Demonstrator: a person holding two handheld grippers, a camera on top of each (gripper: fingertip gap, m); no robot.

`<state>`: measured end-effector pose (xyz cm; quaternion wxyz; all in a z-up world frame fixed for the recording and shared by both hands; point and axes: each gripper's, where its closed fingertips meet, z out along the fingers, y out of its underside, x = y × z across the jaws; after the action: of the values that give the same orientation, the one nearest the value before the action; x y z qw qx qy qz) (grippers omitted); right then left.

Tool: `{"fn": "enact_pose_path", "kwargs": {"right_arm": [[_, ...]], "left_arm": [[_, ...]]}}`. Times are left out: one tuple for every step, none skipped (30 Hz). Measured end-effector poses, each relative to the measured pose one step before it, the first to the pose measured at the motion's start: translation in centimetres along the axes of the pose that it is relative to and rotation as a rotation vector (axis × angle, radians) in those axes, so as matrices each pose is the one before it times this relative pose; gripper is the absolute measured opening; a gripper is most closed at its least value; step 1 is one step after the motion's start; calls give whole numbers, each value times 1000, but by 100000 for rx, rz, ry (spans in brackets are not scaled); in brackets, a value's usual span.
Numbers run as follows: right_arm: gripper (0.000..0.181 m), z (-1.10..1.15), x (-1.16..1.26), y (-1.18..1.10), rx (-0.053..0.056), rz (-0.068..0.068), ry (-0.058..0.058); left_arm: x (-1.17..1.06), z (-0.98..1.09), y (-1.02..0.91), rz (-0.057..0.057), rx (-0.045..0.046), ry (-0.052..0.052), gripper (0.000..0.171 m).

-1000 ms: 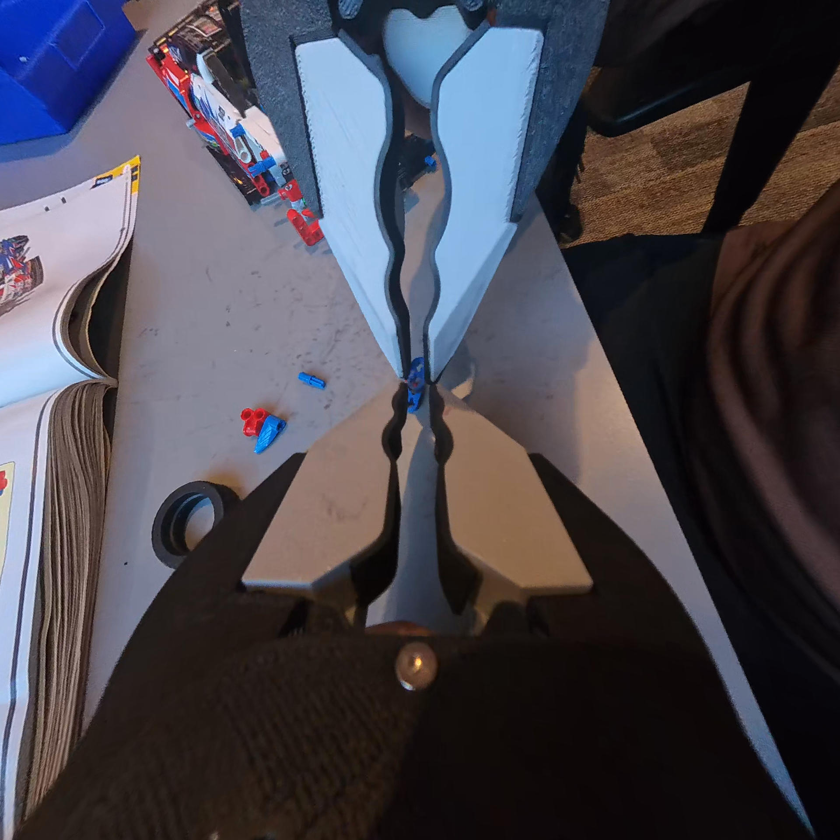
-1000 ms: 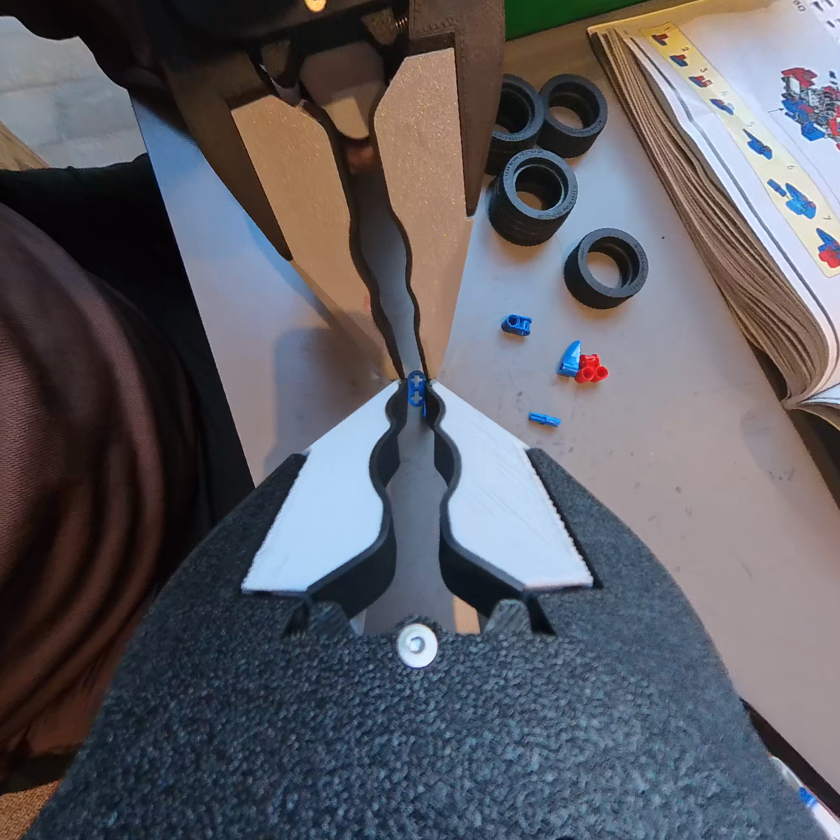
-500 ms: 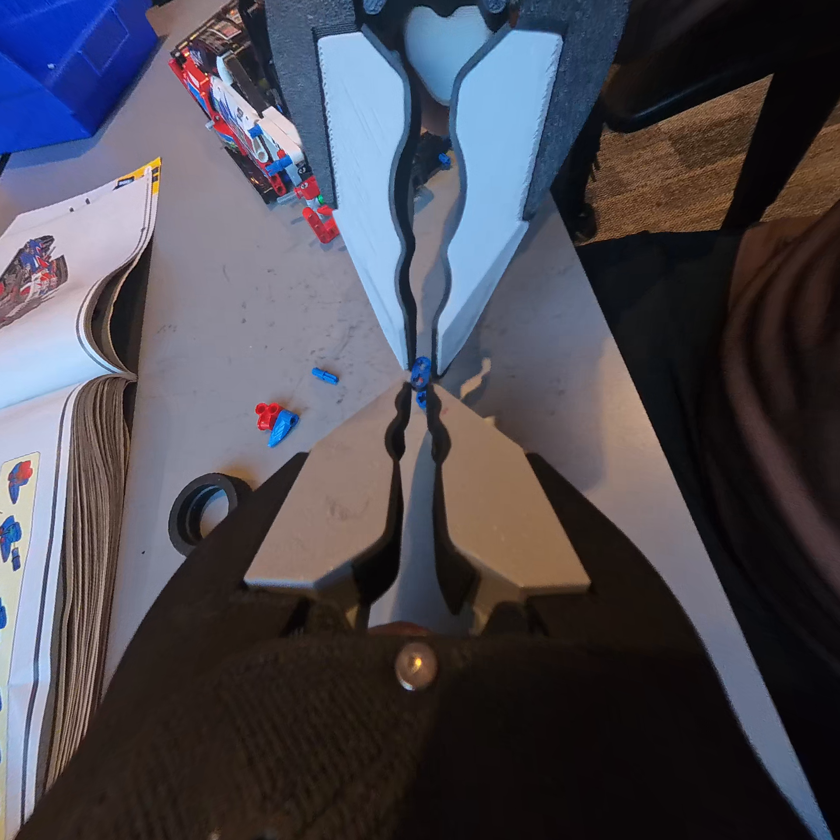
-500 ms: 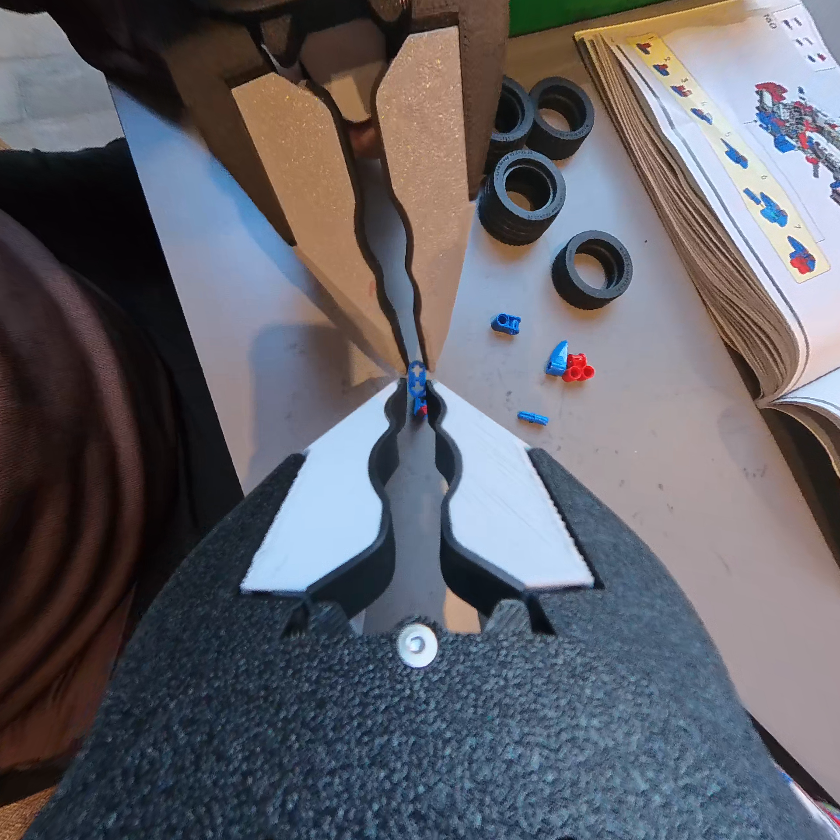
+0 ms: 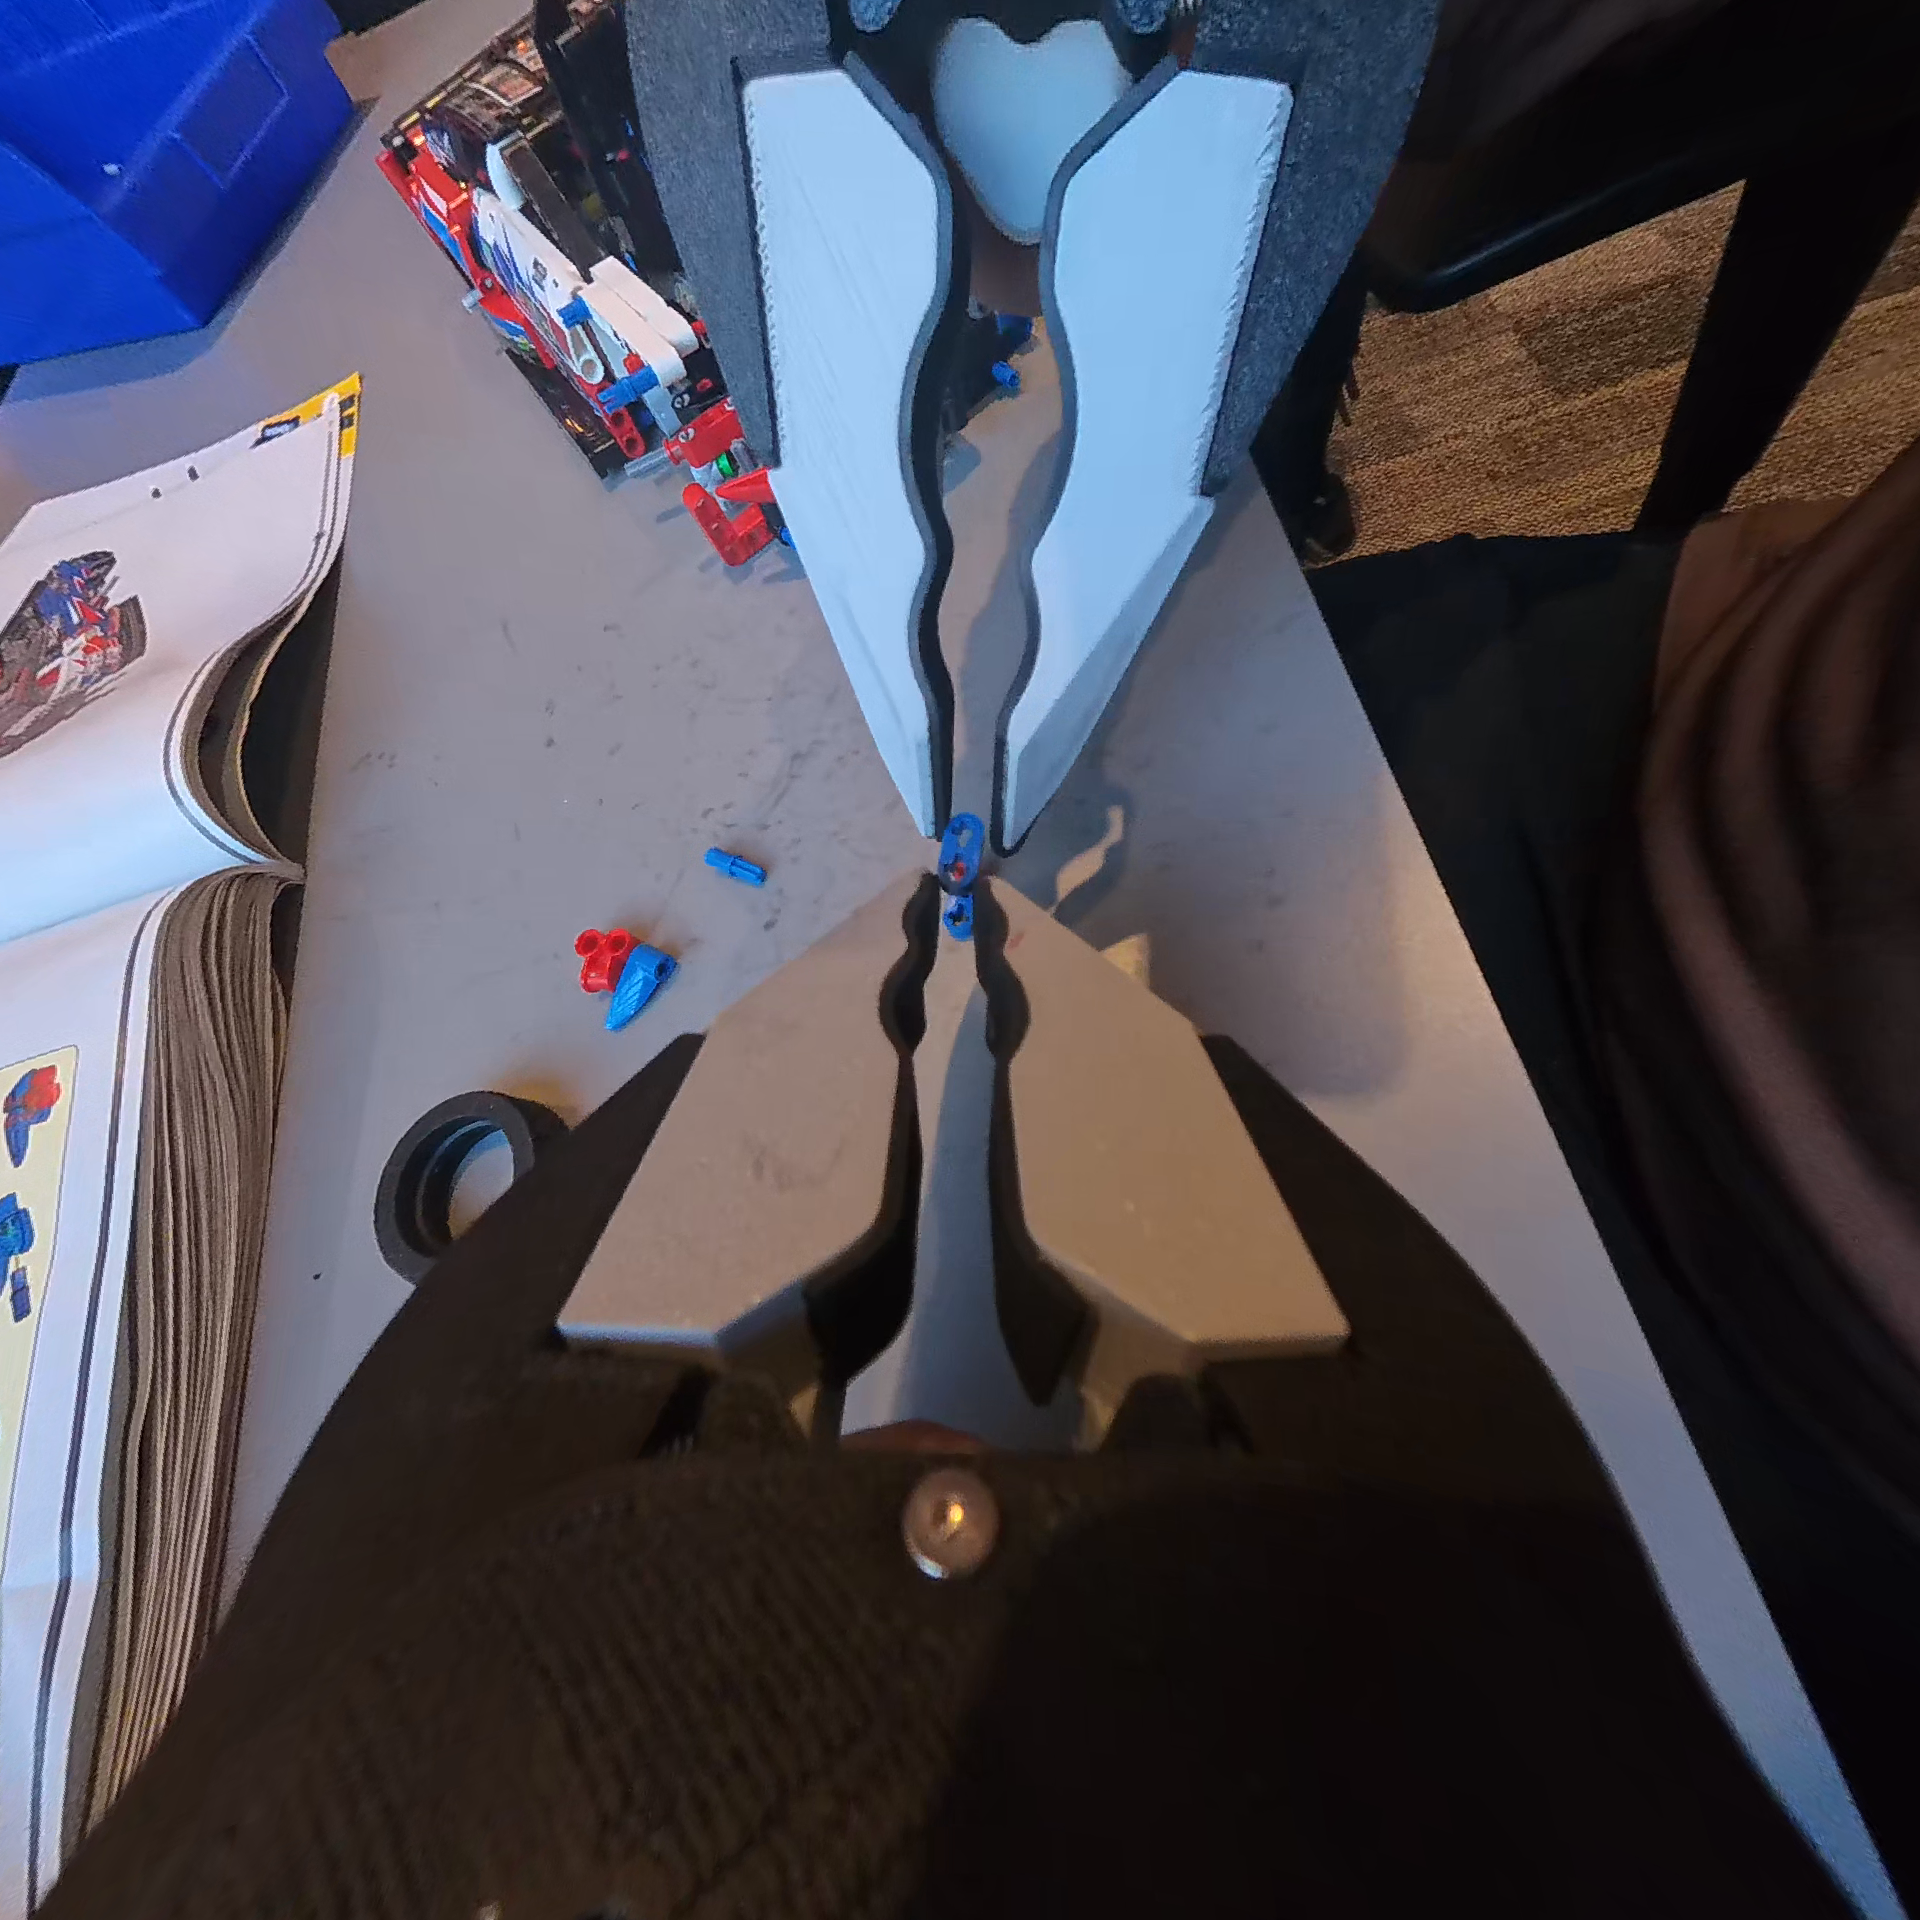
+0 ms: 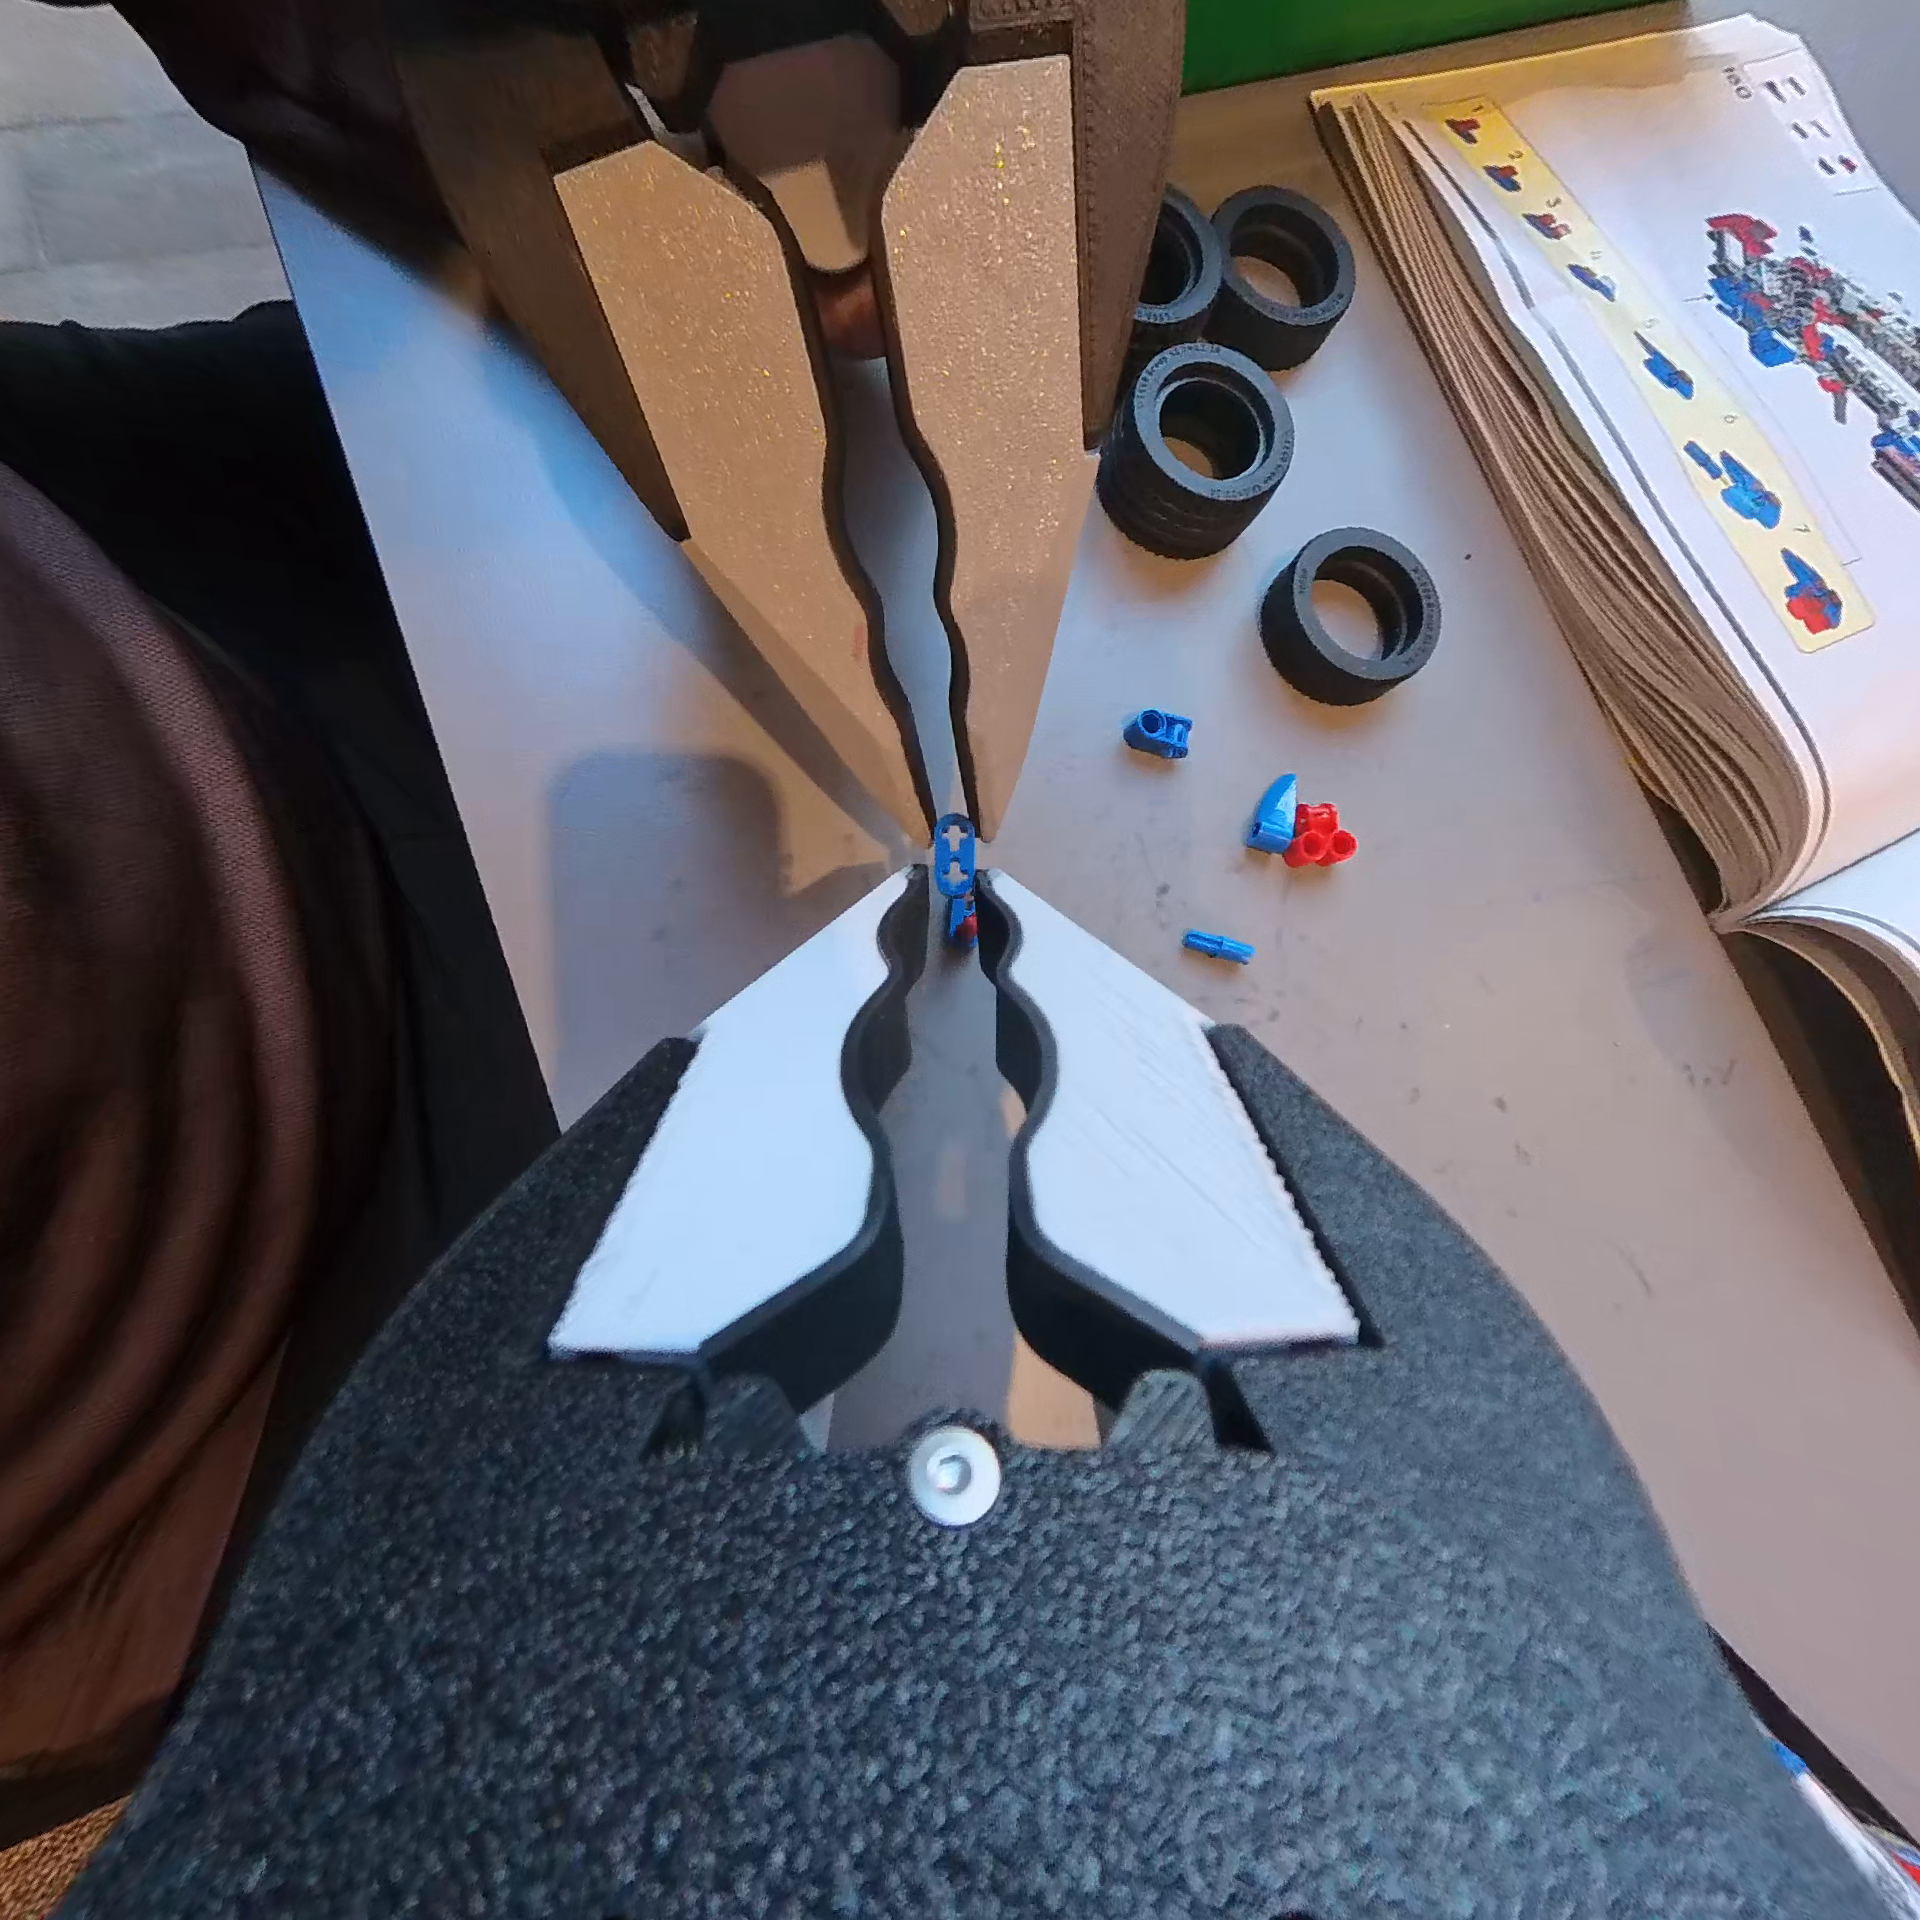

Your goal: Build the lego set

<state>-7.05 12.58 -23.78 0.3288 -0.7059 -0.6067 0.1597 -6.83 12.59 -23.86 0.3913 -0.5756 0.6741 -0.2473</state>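
Left gripper (image 5: 956,902): nearly closed, pinching a small blue plastic lego link (image 5: 958,847) above the grey table's (image 5: 540,665) near edge.
Right gripper (image 6: 951,883): nearly closed, tips meeting the same link; its grip unclear.

A blue bin (image 5: 135,156) is parked at the grey table's (image 5: 520,665) far corner; brown carpet (image 5: 1558,384) and a dark chair leg (image 5: 1725,312) are seen beyond.

colour rundown: table (image 5: 499,727) is plain grey with dark scuffs, tires (image 6: 1351,618) matte black, bin (image 5: 135,156) bright blue. loose bits are a blue pin (image 5: 735,865) and a red piece (image 5: 601,956) beside a blue wedge (image 5: 639,985). half-built model (image 5: 551,301) is red, white and blue, manual (image 6: 1683,416) white with a yellow strip
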Motion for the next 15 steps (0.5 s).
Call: {"fn": "enact_pose_path", "kwargs": {"right_arm": [[8,17,-6,20,203,232,-88],[8,12,8,8,292,331,-37],[8,15,3,5,307,389,-113],[8,30,-7,24,214,435,-124],[7,33,18,55,94,420,142],[7,37,58,92,-34,435,297],[7,55,87,97,-41,816,431],[7,38,121,69,75,1509,379],[7,14,18,45,343,1580,-357],[7,-4,-39,40,463,1044,-586],[7,-20,71,86,319,522,273],[7,-40,90,124,43,507,400],[7,-51,38,115,21,842,-123],[7,-28,20,93,213,1013,-230],[7,7,71,110,57,864,-3]], "left_arm": [[-6,42,43,-147,-144,101,3],[-6,32,12,-203,0,104,3],[23,51,9,-312,50,311,3],[10,68,42,-501,-194,391,3],[10,80,53,-508,-319,308,3],[-16,92,49,-508,-311,-28,3],[-88,95,36,-675,-235,-402,3],[-90,109,44,-827,-116,-387,3],[14,95,90,-900,-253,652,3],[57,73,131,-1134,-479,1059,2],[-65,65,171,-763,-845,162,5],[-102,81,234,-387,-895,-58,11],[-94,116,300,-628,-1348,43,15],[-81,154,279,-1034,-1845,328,17],[-23,177,204,-1121,-1694,809,21]]}}
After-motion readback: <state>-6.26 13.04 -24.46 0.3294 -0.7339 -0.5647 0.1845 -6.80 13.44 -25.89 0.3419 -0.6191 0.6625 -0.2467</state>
